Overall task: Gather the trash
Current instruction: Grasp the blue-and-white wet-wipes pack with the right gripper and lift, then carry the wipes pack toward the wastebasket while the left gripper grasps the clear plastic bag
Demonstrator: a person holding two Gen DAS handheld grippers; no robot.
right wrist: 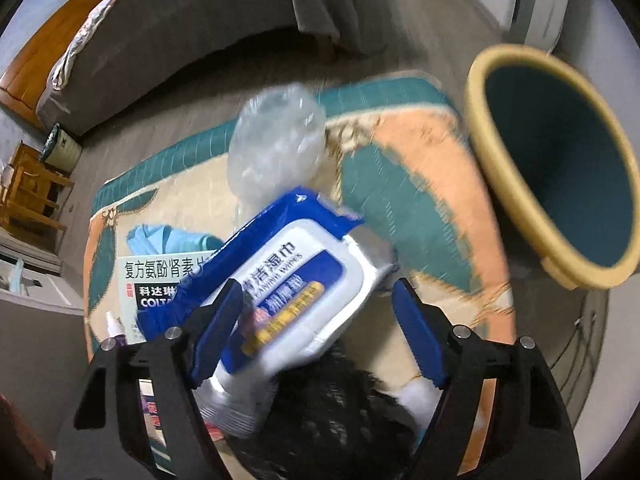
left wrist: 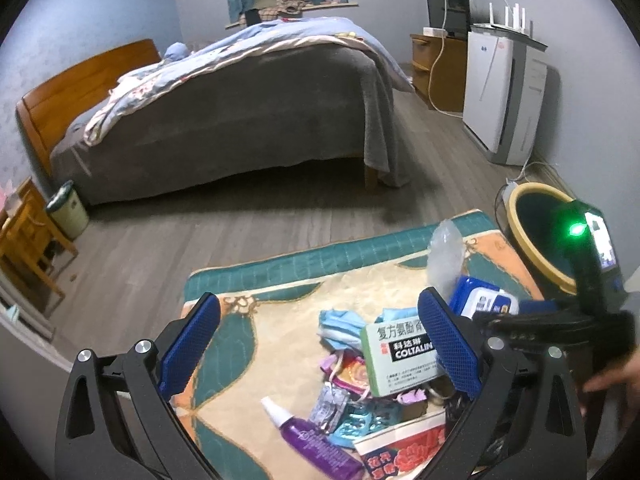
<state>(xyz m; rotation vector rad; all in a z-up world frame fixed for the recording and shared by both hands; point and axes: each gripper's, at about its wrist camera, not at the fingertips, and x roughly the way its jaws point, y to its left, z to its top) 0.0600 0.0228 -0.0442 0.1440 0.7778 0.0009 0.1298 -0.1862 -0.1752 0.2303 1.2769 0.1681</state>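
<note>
Trash pile on patterned rug [right wrist: 420, 184]
My right fingers [right wrist: 316, 340] released around blue-white wet-wipes pack [right wrist: 288, 280]; left fingers [left wrist: 320, 344] released, grasping nothing

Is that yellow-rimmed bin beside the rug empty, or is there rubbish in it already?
Empty, as far as shows: the yellow-rimmed dark green plastic bin shows only bare walls inside in the right wrist view. Its very bottom is out of sight.

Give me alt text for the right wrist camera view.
The open right gripper hangs over a blue wipes pack on a patterned rug, amid litter: a crumpled clear bag and a medicine box. A yellow-rimmed bin stands to the right.
</note>
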